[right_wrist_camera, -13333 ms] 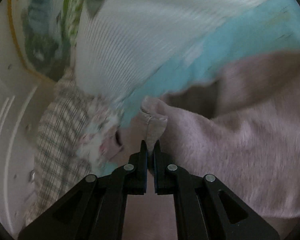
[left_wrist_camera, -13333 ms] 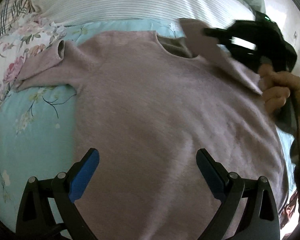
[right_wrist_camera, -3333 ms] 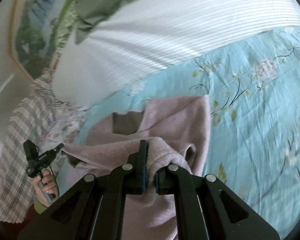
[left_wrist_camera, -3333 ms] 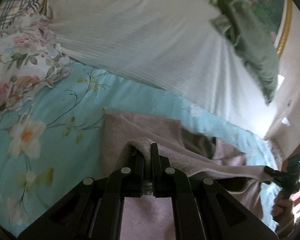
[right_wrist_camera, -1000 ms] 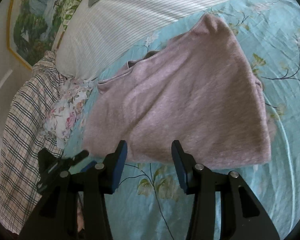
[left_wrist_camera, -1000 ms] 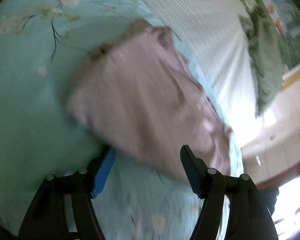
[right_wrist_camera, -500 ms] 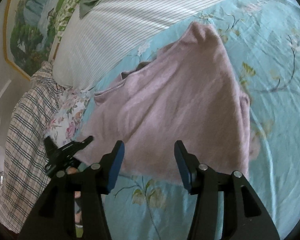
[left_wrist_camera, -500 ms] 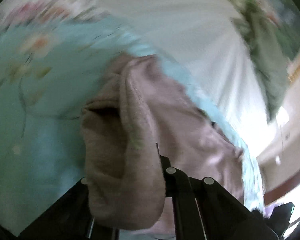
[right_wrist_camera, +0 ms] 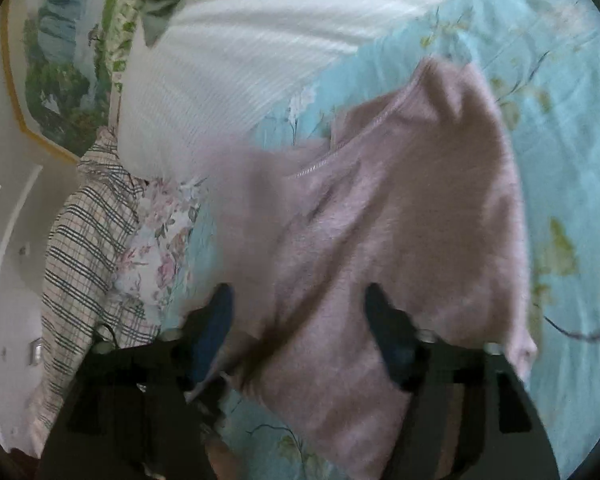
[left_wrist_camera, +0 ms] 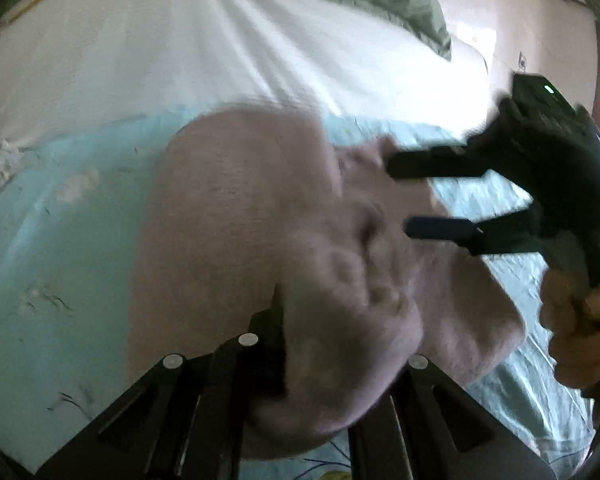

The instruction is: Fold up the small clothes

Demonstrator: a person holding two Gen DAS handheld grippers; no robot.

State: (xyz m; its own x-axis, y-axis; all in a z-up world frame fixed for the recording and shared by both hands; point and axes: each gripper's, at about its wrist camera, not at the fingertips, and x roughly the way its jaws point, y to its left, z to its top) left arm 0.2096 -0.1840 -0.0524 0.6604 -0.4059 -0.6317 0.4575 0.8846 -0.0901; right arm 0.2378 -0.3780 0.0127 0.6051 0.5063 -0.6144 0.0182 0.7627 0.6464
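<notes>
Since 0.5 s ago, the left gripper [left_wrist_camera: 300,344] probably (blurred) grips the pink sweater [left_wrist_camera: 240,216], lifting its edge; the right gripper [right_wrist_camera: 300,320] gapes empty: next fold begun.

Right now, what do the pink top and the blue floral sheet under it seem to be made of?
The pink top looks like a soft, fuzzy knit, perhaps fleece or brushed wool: matte with a hazy nap. The blue floral sheet looks like thin, smooth woven cotton, finely creased.

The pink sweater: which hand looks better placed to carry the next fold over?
Probably the left. Its gripper already has a bunched edge of the sweater between its fingers, while the right gripper hangs open over the cloth, holding nothing.
</notes>
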